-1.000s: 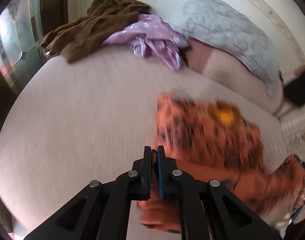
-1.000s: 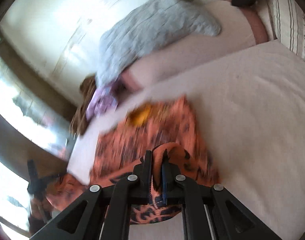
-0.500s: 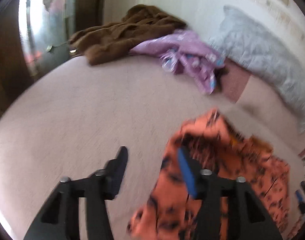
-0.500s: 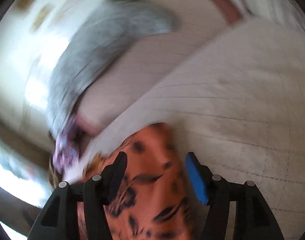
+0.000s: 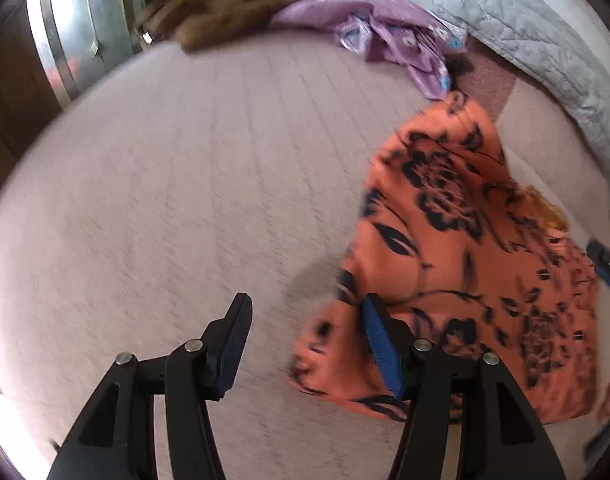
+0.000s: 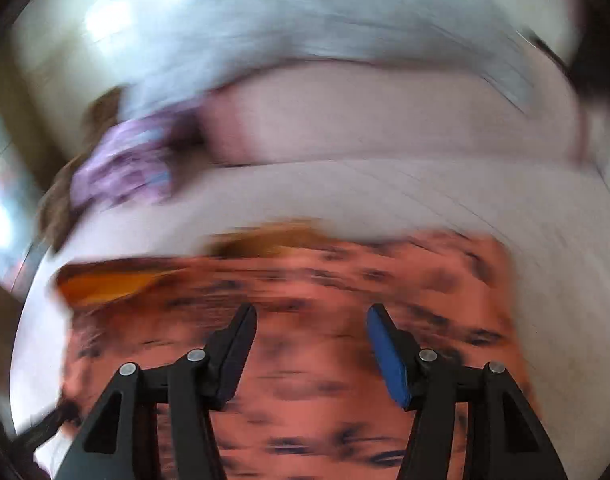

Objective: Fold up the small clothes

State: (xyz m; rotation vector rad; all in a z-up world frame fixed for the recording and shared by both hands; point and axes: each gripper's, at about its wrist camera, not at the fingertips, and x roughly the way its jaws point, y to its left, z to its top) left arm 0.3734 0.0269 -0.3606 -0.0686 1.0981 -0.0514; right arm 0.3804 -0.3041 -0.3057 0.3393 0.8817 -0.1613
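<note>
An orange garment with a black flower print (image 5: 457,264) lies spread flat on a pale, ribbed bed surface (image 5: 177,184), toward the right side of the left wrist view; its near edge is cut off behind the gripper frame and its far right edge runs out toward the rim. A yellow-orange patch shows at its far edge. The left gripper (image 5: 305,344) points steeply down at the bed with its jaws spread wide, having just been opening; the blue-padded finger (image 5: 379,344) stands over the garment's left corner, the other finger over bare bed, and the pads press on nothing. At the right rim, a dark piece with a blue strip peeks in, too cropped to identify. In the right wrist view everything is heavily smeared by motion: the right gripper (image 6: 311,344) hangs over the same orange garment (image 6: 305,288), jaws apart and released, having eased slightly closer together; cloth lies below the gap, not pinched. Farther off, near the bed's back edge, lie a purple garment (image 5: 389,36) and a brown garment (image 5: 249,0), and a grey quilted pillow (image 5: 545,48) rests to the right.
</note>
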